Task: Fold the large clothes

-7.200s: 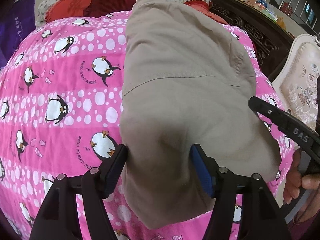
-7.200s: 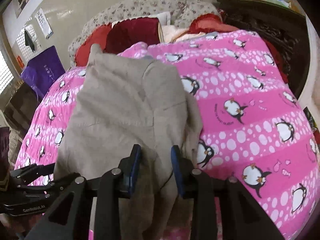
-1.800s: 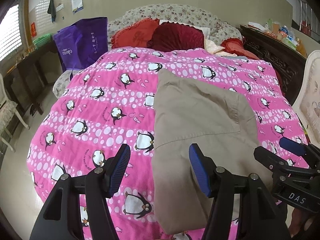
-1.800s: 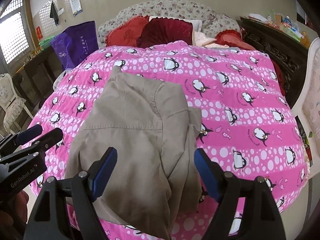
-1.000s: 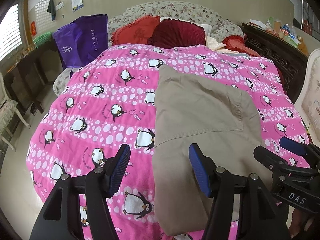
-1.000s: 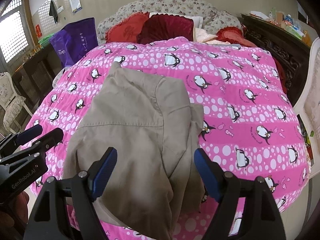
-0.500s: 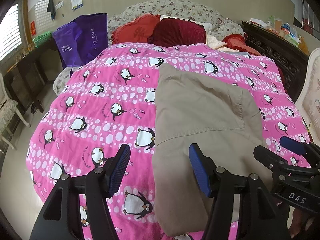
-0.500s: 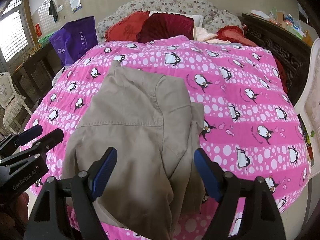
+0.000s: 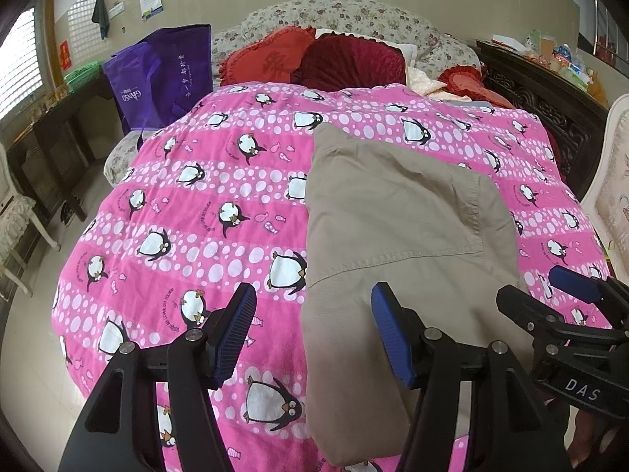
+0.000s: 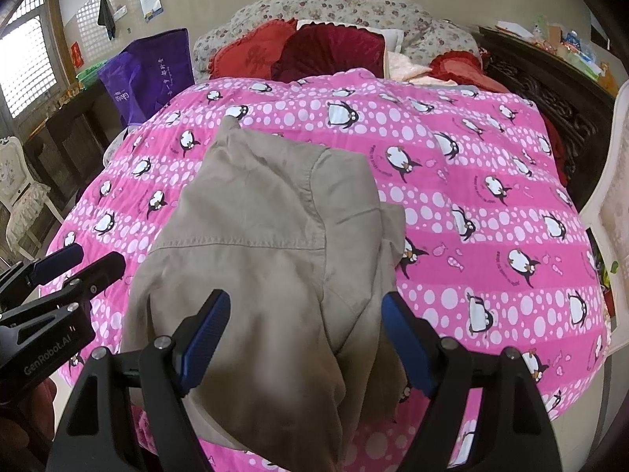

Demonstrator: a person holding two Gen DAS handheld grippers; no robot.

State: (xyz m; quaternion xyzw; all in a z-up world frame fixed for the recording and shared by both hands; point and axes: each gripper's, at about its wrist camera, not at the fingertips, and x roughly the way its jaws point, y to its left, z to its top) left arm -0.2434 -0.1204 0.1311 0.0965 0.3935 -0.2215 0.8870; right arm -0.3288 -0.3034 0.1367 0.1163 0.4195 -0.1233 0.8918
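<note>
Your left gripper hangs above the near edge of the bed, jaws open, nothing between them. Your right gripper is open wide too, above the garment, not gripping it. The beige garment lies folded on the pink cover, its near end reaching the bed's edge.

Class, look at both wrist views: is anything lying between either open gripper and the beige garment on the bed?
Nothing visible. The beige garment lies uncovered on the pink quilt, directly ahead of the left gripper and right gripper.
</note>
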